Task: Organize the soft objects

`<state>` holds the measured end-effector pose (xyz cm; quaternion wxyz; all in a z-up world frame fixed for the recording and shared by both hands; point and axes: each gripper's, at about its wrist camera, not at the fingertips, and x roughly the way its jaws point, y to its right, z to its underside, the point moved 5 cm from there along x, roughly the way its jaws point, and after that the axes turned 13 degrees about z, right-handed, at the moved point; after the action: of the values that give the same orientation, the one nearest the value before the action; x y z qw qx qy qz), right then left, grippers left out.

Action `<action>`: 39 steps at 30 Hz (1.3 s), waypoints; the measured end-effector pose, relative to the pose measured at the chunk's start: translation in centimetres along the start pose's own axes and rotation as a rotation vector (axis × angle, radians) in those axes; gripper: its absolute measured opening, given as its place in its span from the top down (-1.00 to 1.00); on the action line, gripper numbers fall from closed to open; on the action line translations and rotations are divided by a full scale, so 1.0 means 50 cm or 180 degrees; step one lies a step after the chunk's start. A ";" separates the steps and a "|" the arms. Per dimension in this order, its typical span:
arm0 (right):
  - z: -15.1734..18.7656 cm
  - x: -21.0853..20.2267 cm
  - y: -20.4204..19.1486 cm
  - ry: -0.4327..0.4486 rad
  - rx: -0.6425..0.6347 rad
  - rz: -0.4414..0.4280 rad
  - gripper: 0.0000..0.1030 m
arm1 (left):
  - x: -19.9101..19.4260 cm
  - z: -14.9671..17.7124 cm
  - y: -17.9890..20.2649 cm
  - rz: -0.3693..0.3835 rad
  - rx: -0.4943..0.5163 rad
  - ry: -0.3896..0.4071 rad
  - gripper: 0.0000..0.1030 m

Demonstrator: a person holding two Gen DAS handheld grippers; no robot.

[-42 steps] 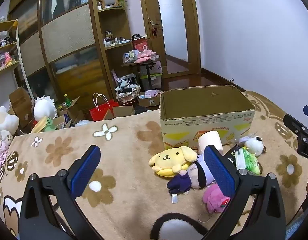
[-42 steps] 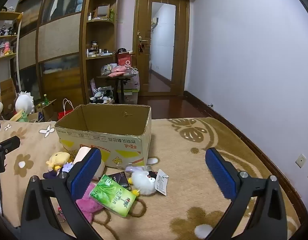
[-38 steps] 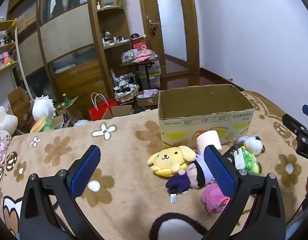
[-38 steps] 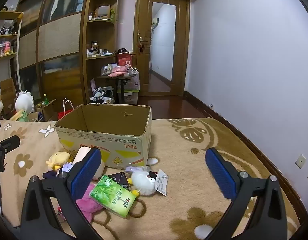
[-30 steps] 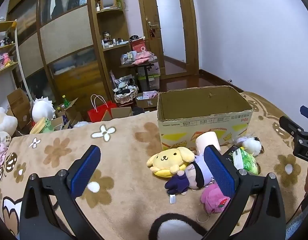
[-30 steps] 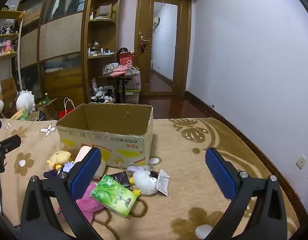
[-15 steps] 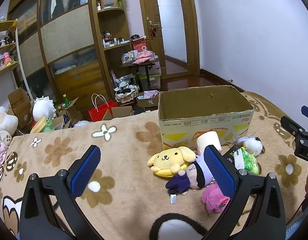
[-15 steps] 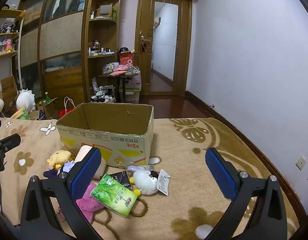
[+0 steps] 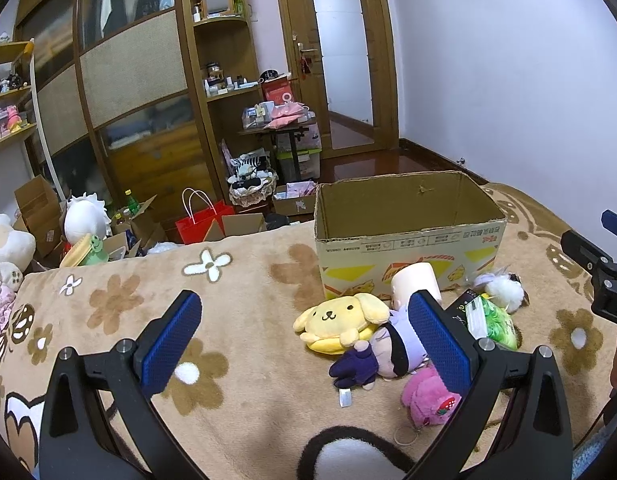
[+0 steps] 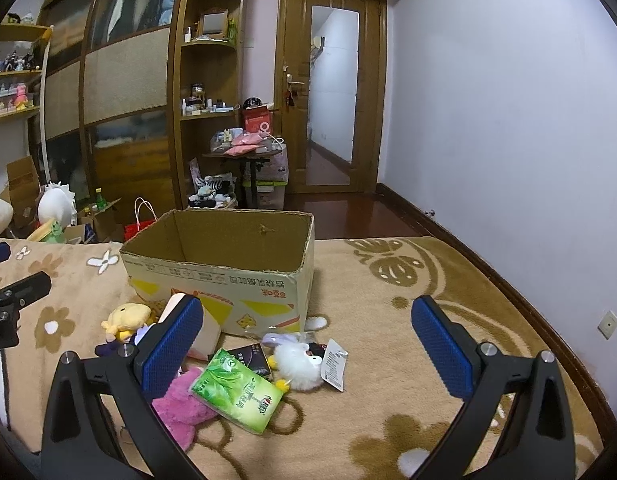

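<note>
An open, empty cardboard box [image 9: 408, 236] [image 10: 228, 276] stands on a flower-patterned blanket. In front of it lie a yellow dog plush [image 9: 340, 316] [image 10: 126, 316], a purple-clad doll [image 9: 384, 350], a pink plush [image 9: 426, 394] [image 10: 180, 404], a cream roll [image 9: 412, 280], a green tissue pack [image 9: 492, 318] [image 10: 238, 390] and a white fluffy plush [image 9: 504, 288] [image 10: 298, 362]. My left gripper [image 9: 304, 338] is open and empty, above the blanket left of the pile. My right gripper [image 10: 304, 344] is open and empty, above the toys.
A dark packet [image 10: 250, 354] lies behind the tissue pack. Beyond the bed stand wooden cabinets, a red bag [image 9: 204, 224], boxes and plush toys [image 9: 86, 222] on the floor. The right gripper shows at the right edge of the left wrist view [image 9: 596, 264].
Both grippers have barely drifted; they stay open and nothing on the blanket has moved.
</note>
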<state>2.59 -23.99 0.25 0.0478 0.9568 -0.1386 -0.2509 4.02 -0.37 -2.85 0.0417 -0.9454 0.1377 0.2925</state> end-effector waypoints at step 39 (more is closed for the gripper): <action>0.002 -0.001 -0.003 -0.0028 0.0008 -0.0011 -1.00 | -0.001 0.002 0.000 0.0005 -0.0004 0.0006 -0.98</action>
<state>2.52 -23.85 0.19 0.0456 0.9560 -0.1374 -0.2551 3.92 -0.36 -2.92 0.0407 -0.9456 0.1383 0.2917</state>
